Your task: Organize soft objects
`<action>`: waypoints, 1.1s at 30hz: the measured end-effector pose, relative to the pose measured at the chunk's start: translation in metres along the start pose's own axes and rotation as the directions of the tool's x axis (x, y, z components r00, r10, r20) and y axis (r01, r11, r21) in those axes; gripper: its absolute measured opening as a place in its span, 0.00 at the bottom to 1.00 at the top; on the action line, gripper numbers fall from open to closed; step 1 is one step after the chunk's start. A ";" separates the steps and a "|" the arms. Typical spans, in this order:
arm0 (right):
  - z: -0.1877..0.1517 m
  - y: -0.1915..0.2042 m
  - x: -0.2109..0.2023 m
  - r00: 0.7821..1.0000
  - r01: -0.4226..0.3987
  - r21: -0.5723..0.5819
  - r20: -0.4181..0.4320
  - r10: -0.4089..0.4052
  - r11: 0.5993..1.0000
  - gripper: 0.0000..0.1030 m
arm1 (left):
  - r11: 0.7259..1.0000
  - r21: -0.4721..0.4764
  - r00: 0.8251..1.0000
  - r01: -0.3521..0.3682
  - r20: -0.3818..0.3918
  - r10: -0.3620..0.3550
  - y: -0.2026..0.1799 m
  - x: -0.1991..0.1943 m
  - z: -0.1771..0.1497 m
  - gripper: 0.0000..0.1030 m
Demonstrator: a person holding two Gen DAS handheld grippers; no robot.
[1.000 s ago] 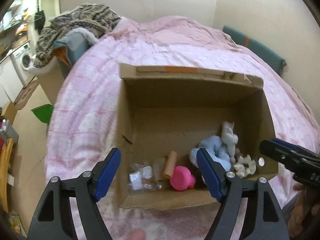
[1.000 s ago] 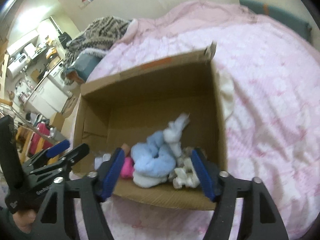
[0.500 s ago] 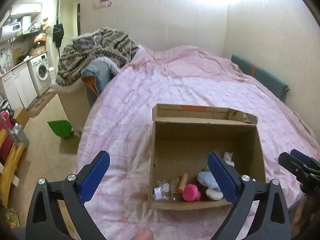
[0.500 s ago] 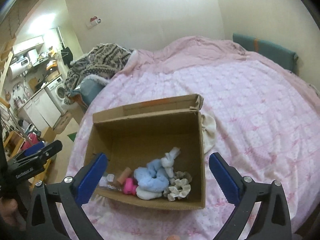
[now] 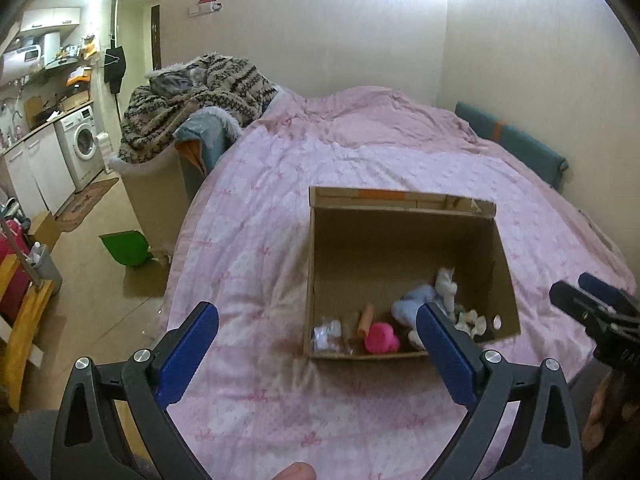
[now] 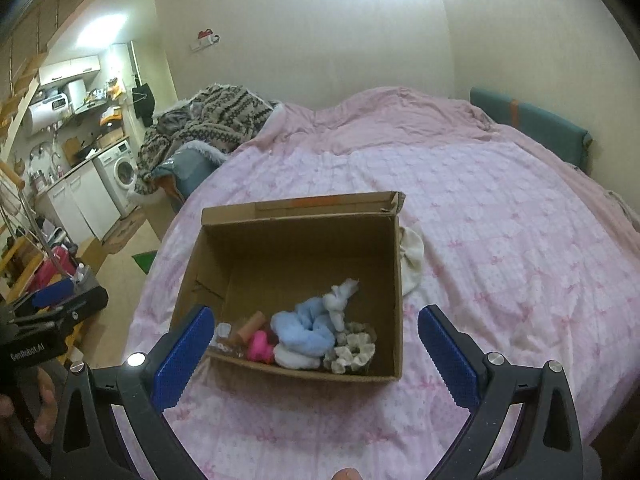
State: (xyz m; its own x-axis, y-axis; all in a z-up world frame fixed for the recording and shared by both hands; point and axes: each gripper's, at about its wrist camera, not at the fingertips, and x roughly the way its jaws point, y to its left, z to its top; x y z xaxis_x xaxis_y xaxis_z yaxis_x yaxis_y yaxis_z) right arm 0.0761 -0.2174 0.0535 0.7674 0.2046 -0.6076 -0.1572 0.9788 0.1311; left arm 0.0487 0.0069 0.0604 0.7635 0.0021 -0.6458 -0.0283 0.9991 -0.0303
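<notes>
An open cardboard box (image 5: 404, 240) (image 6: 296, 248) stands on the pink bedspread. At its near wall lie a light blue fluffy scrunchie (image 6: 304, 326) (image 5: 412, 304), a white plush piece (image 6: 338, 300), a cream scrunchie (image 6: 354, 354), a pink soft toy (image 6: 260, 346) (image 5: 382, 338), a tan cylinder (image 6: 250, 326) and small clear packets (image 5: 328, 332). My left gripper (image 5: 318, 340) hangs open above the bed in front of the box, nothing between its fingers. My right gripper (image 6: 316, 340) is open too, held back from the box and empty.
A cream cloth (image 6: 412, 258) lies on the bed against the box's right side. A patterned blanket heap (image 5: 200, 104) sits at the bed's far left corner. A green dustpan (image 5: 126, 248) lies on the floor; a washing machine (image 5: 82, 144) stands at left.
Both grippers have pulled back and up from inside the box, and their jaws have spread wider. The box and its contents look smaller and stay where they were.
</notes>
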 end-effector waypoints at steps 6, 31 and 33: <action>-0.011 0.002 -0.004 1.000 0.019 -0.003 -0.001 -0.019 1.000 1.00 | 1.000 0.003 1.000 0.023 -0.017 -0.022 -0.006 0.002 -0.015 0.96; -0.030 -0.002 0.023 0.996 0.063 0.025 -0.069 -0.061 0.998 1.00 | 0.998 -0.054 0.997 0.018 -0.070 -0.022 0.005 0.026 -0.028 0.96; -0.030 -0.002 0.024 0.995 0.064 0.018 -0.072 -0.063 0.998 1.00 | 0.999 -0.049 0.998 0.018 -0.065 -0.021 0.003 0.025 -0.028 0.96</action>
State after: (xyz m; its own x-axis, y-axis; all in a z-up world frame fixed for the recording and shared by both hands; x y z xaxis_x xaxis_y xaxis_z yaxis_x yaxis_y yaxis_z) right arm 0.0755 -0.2143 0.0151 0.7290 0.1424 -0.6695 -0.0963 0.9897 0.1056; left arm 0.0500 0.0091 0.0227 0.7206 -0.0220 -0.6930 -0.0458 0.9958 -0.0792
